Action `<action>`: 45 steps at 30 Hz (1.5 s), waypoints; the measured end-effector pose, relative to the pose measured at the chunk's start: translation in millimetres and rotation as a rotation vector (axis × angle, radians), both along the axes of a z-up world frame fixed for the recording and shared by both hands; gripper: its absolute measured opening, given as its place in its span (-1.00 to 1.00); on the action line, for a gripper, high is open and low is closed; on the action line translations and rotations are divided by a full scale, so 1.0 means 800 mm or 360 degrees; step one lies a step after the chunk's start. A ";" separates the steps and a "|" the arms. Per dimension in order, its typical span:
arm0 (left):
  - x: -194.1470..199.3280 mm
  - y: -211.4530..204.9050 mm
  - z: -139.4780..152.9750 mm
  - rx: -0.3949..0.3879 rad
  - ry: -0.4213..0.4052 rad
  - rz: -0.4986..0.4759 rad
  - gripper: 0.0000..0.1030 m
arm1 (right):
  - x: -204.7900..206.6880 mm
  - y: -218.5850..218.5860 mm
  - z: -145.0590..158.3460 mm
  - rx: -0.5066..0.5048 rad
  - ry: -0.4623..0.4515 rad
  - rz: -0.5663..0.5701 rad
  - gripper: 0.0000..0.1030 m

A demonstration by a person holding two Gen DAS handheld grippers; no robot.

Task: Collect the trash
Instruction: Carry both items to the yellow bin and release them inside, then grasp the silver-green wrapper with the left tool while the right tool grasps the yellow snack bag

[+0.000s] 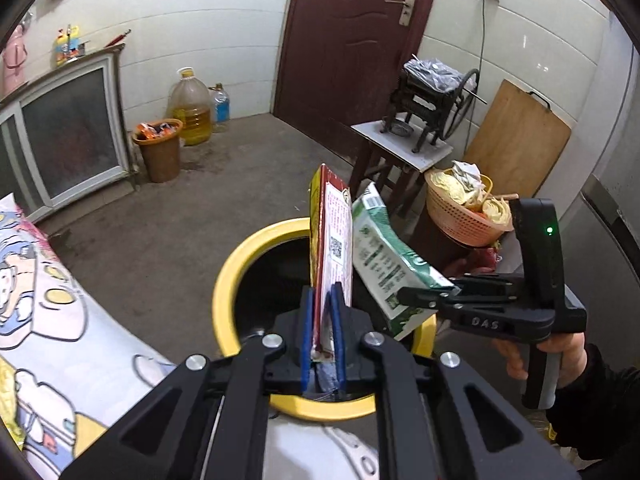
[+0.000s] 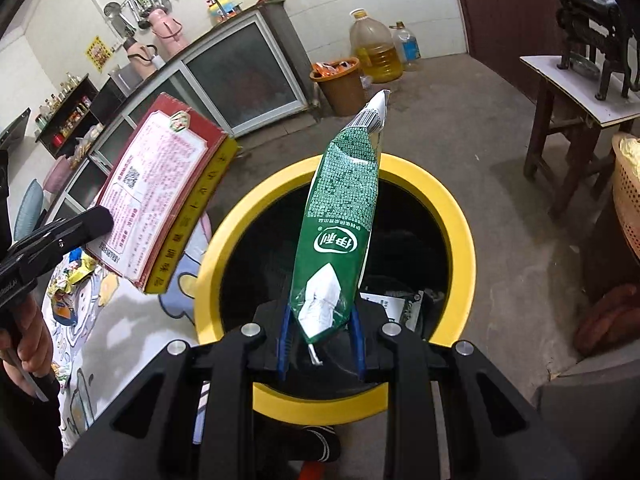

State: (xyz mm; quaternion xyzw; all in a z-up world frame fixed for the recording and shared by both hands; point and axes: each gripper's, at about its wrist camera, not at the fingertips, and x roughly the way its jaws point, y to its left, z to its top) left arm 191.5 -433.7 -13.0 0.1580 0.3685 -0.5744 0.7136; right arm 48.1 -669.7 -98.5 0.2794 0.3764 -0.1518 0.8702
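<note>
Box (image 1: 331, 248) is standing edge-on in the closed left gripper (image 1: 323, 320), over the yellow-rimmed bin (image 1: 228, 276); at 3 o'clock the right gripper (image 1: 416, 296), marked "DAS", is clamping a green pouch (image 1: 380, 256).

Pouch in the right wrist view is showing a white oval logo, pinched in the right gripper (image 2: 322, 336) above the bin (image 2: 460, 240). At 9 o'clock the box's (image 2: 160, 184) QR code is showing; paper is lying inside the bin.
</note>
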 end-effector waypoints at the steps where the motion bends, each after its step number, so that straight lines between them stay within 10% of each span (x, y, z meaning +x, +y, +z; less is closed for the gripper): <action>1: -0.002 -0.003 -0.001 0.0003 0.0001 -0.0002 -0.73 | -0.001 -0.002 -0.002 0.0016 0.0005 -0.0008 -0.54; 4: -0.007 -0.008 0.000 -0.0023 -0.0002 0.0010 -0.29 | -0.002 -0.008 -0.005 0.0014 0.0032 -0.0059 -0.31; 6: -0.009 -0.003 0.003 -0.0050 -0.0027 0.0055 0.26 | -0.009 -0.016 -0.006 0.0041 0.0004 -0.0092 0.20; 12: -0.007 0.043 0.026 -0.0166 -0.0114 0.0233 0.65 | -0.024 -0.021 0.003 0.0043 -0.0021 -0.0118 0.12; 21: -0.046 0.228 0.077 -0.0340 -0.0335 0.0335 0.74 | -0.004 0.054 0.064 -0.0108 -0.0290 0.0275 0.11; 29: -0.080 0.419 0.098 -0.0202 -0.0595 0.0569 0.84 | 0.048 0.159 0.105 -0.0193 -0.0413 0.0657 0.12; 33: -0.091 0.484 0.077 -0.0121 -0.0519 0.0678 0.84 | 0.080 0.217 0.109 -0.0201 -0.0404 0.0833 0.12; 45: -0.094 0.499 -0.002 -0.0018 -0.0402 0.0746 0.84 | 0.140 0.350 0.112 -0.0249 -0.0354 0.1245 0.19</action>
